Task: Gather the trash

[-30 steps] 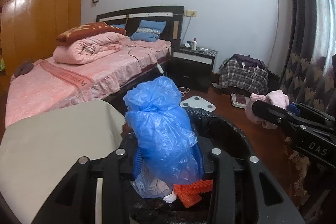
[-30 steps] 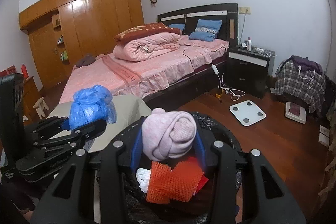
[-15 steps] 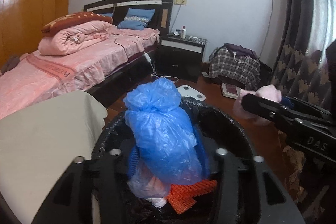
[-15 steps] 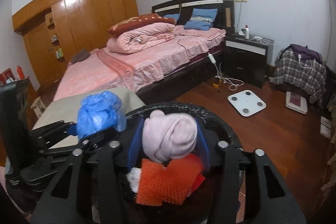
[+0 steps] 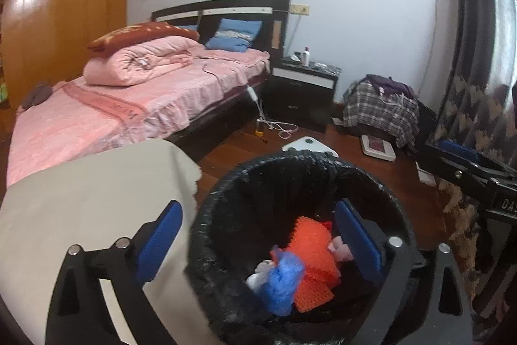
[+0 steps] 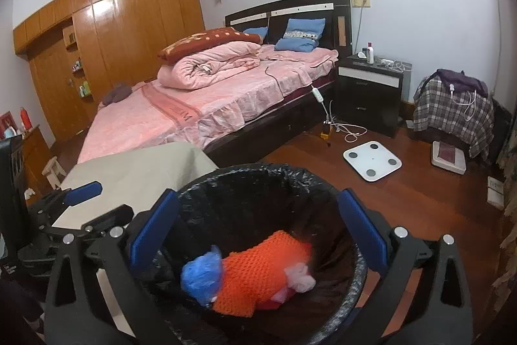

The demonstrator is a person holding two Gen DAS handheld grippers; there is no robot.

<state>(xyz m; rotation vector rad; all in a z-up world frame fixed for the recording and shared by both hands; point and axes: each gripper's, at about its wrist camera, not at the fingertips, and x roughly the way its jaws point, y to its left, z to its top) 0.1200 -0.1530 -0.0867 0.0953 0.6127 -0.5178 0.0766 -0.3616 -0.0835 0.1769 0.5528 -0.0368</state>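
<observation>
Both grippers are right over the trash bin (image 6: 258, 177) and neither has anything in it. The left gripper (image 5: 261, 235) has its blue pads spread wide apart, one hanging over the table side and the other inside the bin's rim. The right gripper (image 6: 258, 225) is spread just as wide, straddling the bin's mouth.

Down in the bin, on the black liner, there's a blue plastic bag (image 6: 202, 277) bunched up on the left, an orange knitted thing (image 6: 258, 270) in the middle and a pink wad (image 6: 299, 277) on the right, all touching each other. A scrap of white (image 5: 258, 272) pokes out next to the blue bag in the left view.

Just left of the bin is a table with a beige cloth (image 6: 135, 170). Past that on the wood floor sits a white bathroom scale (image 6: 372, 160), then the bed (image 6: 206, 105) with pink covers, a dark nightstand (image 6: 371, 92) and a plaid-covered pile (image 6: 452, 112) against the far wall.
</observation>
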